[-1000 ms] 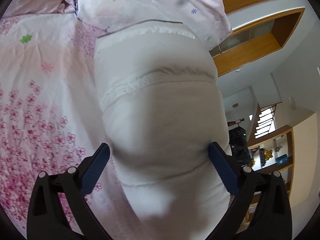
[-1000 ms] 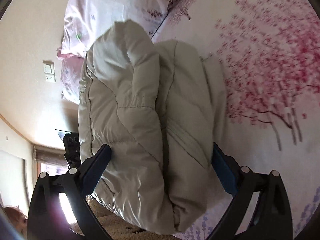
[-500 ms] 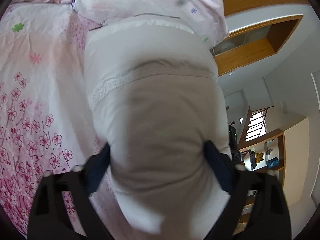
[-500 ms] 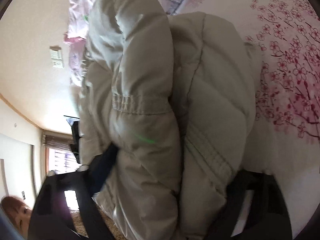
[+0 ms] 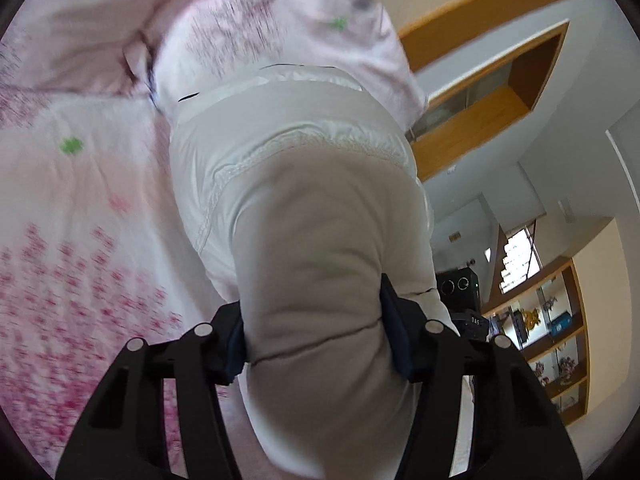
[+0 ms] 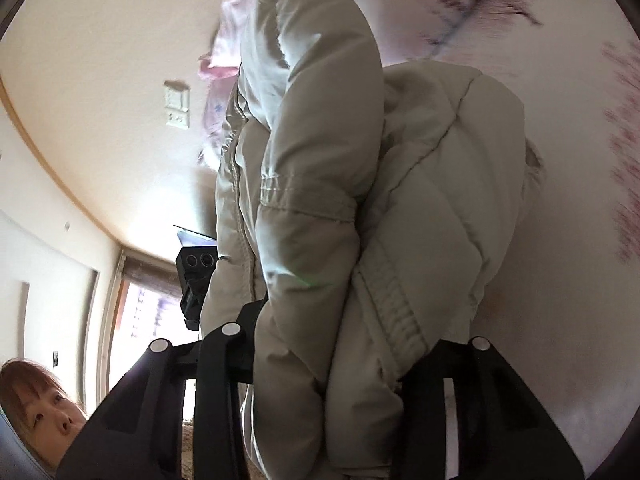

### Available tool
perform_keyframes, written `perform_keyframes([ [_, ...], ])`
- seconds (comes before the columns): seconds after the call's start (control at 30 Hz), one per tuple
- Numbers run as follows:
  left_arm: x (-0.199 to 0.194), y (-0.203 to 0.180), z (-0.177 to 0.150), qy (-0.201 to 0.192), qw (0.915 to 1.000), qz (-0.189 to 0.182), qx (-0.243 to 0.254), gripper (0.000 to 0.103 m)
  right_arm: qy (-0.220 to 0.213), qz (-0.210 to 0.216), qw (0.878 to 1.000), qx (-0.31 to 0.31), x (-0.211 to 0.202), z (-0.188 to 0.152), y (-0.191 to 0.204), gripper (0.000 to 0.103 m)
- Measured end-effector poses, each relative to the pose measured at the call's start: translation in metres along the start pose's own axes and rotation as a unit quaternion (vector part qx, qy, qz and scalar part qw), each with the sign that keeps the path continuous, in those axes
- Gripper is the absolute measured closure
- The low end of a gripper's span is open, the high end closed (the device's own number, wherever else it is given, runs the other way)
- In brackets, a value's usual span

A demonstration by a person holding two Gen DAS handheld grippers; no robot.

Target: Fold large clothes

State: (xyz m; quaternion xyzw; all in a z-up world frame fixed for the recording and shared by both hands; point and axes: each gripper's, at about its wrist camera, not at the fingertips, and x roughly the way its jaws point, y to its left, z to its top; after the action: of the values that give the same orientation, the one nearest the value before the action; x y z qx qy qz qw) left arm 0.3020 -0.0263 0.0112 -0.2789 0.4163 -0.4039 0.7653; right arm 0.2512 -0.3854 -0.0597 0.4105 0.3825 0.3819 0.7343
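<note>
The puffer jacket (image 5: 304,208) is bundled thick on the bed, one padded roll of it running straight toward the left camera, and the left gripper (image 5: 312,340) has it dead centre: its fingers (image 5: 394,340) are closing in on the roll, blue pads already dented into the padding on both sides. Over on the other view, same story. The jacket (image 6: 320,184) stands up in two fat folds, an elastic cuff (image 6: 388,304) showing low on the right fold, and the right gripper (image 6: 332,360) is closing around the lot, black fingers (image 6: 244,344) sunk into the fabric (the pads themselves are buried, you only see the frames).

Edges now: the jacket's stitched seam (image 5: 224,188) curves across the roll, and its far hem butts up against a floral pillow (image 5: 276,28). To the left of the roll lies open bedspread (image 5: 68,216), pink blossoms and plenty of flat room. To the right the bed drops away at once to the room beyond, wooden shelving (image 5: 560,344) well apart. On the right view there's bare bedspread (image 6: 580,160) right of the bundle, wall and a light switch (image 6: 176,104) to the left, and a person's head (image 6: 36,412) low in the corner.
</note>
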Motion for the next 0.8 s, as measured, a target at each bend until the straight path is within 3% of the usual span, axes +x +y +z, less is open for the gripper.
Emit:
perform_keyframes([
  [0.2, -0.057, 0.029, 0.003, -0.057, 0.9979, 0.027, -0.016, 0.046, 0.047, -0.013, 0.998, -0.043, 0.054, 0.02, 0.038, 0.065],
  [0.47, -0.112, 0.086, -0.01, -0.095, 0.9909, 0.073, -0.062, 0.044, 0.099, -0.044, 0.991, -0.078, 0.122, 0.028, 0.054, 0.064],
  [0.53, -0.112, 0.104, -0.016, -0.088, 0.9895, 0.09, -0.071, 0.039, 0.108, -0.083, 0.989, -0.062, 0.14, 0.025, 0.04, 0.05],
  [0.6, -0.112, 0.111, -0.021, -0.092, 0.989, 0.089, -0.073, 0.033, 0.11, -0.093, 0.989, -0.032, 0.147, 0.021, 0.022, 0.029],
  [0.67, -0.111, 0.108, -0.02, -0.092, 0.9878, 0.109, -0.062, 0.026, 0.105, -0.099, 0.99, -0.007, 0.145, 0.017, 0.011, 0.024],
  [0.8, -0.115, 0.085, -0.016, -0.093, 0.9806, 0.171, -0.025, 0.021, 0.078, -0.142, 0.986, -0.024, 0.123, 0.006, 0.026, 0.022],
])
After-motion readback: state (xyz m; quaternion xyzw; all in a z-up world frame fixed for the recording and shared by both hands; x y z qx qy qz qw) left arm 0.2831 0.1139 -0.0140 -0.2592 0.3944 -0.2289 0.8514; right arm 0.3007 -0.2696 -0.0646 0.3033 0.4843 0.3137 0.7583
